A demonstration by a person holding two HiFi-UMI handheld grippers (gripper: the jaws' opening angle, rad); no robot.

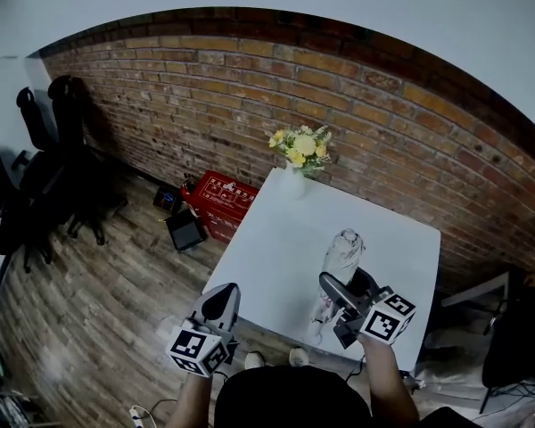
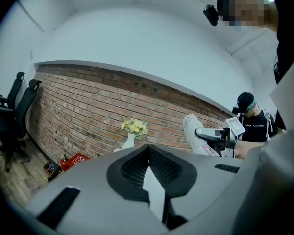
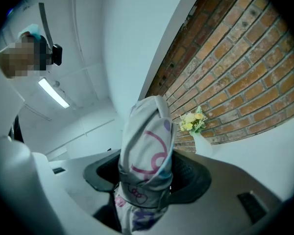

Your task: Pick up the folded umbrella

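Observation:
The folded umbrella, pale grey with pink and purple prints, stands nearly upright above the near part of the white table. My right gripper is shut on its lower part, and in the right gripper view the umbrella fills the space between the black pads. My left gripper hangs off the table's near left corner, jaws together and empty. The left gripper view shows its pads meeting, with the umbrella held up at the right.
A white vase of yellow flowers stands at the table's far edge by the brick wall. On the wooden floor to the left are a red crate, a black box and office chairs. A second person stands at the right.

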